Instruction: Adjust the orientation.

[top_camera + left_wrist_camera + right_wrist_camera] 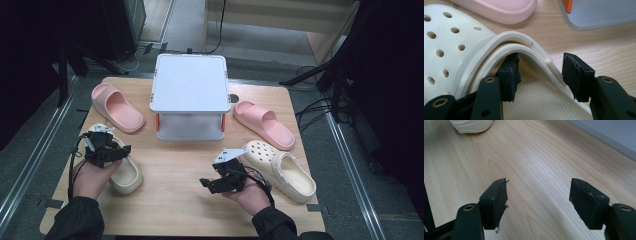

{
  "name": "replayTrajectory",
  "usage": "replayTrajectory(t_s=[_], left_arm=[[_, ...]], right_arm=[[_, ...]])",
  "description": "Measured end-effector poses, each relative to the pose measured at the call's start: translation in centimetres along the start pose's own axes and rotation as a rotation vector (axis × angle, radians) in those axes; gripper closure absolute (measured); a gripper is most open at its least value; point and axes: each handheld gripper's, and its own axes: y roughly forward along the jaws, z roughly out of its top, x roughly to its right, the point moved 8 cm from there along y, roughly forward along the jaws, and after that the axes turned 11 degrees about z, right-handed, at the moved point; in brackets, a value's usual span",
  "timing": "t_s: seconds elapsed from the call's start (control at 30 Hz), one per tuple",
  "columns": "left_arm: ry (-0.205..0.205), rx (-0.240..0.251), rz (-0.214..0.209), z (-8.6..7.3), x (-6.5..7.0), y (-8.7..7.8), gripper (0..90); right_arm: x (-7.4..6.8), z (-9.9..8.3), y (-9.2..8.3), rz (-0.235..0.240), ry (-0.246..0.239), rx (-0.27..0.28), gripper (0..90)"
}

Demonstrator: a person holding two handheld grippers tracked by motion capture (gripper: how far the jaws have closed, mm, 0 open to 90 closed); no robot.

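A cream clog [127, 175] with holes in its upper lies at the table's left front. My left gripper [107, 147] reaches into its opening. In the left gripper view the jaws [540, 65] straddle the clog's [446, 45] side wall, one pad inside the shoe and the other outside, with a small gap showing at the outer pad. My right gripper [212, 184] hovers open over bare wood at the front centre, with nothing between its fingers [539, 192]. The second cream clog [282, 170] lies just to its right.
A white two-tier shelf [190, 82] stands at the middle back of the wooden table [180, 210]. One pink slide [117, 107] lies left of it, another pink slide [263, 123] to its right. Dark stands and cables surround the table.
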Motion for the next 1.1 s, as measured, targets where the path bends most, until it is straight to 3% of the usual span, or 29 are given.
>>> replayTrajectory(t_s=[0.13, 0.3, 0.33, 0.57, 0.7, 0.83, 1.1], left_arm=[[-0.004, -0.001, 0.002, 0.0, 0.1, 0.0, 50.7], [-0.064, -0.038, -0.053, 0.0, 0.0, -0.1, 57.9], [-0.055, -0.049, -0.069, -0.1, -0.2, -0.2, 61.9], [-0.066, -0.06, -0.054, -0.4, -1.3, -0.8, 78.3], [-0.072, -0.065, -0.063, -0.4, -1.5, -1.1, 78.8], [-0.042, -0.071, -0.051, -0.6, -1.4, -1.5, 79.0], [-0.037, -0.045, -0.084, -0.5, -1.5, -3.0, 79.3]], right_arm=[[-0.1, -0.1, 0.0, 0.0, -0.004, -0.003, 31.1], [-0.1, -0.1, -0.1, -0.001, -0.006, 0.0, 31.1], [-0.1, 0.0, -0.1, 0.001, -0.006, 0.001, 31.1], [0.1, 0.0, -0.2, -0.003, -0.013, 0.004, 31.1], [0.1, 0.0, -0.2, -0.004, -0.015, 0.001, 30.9], [0.1, -0.1, -0.1, -0.005, -0.019, -0.001, 30.7], [0.1, 0.0, -0.3, 0.003, -0.011, 0.009, 31.0]])
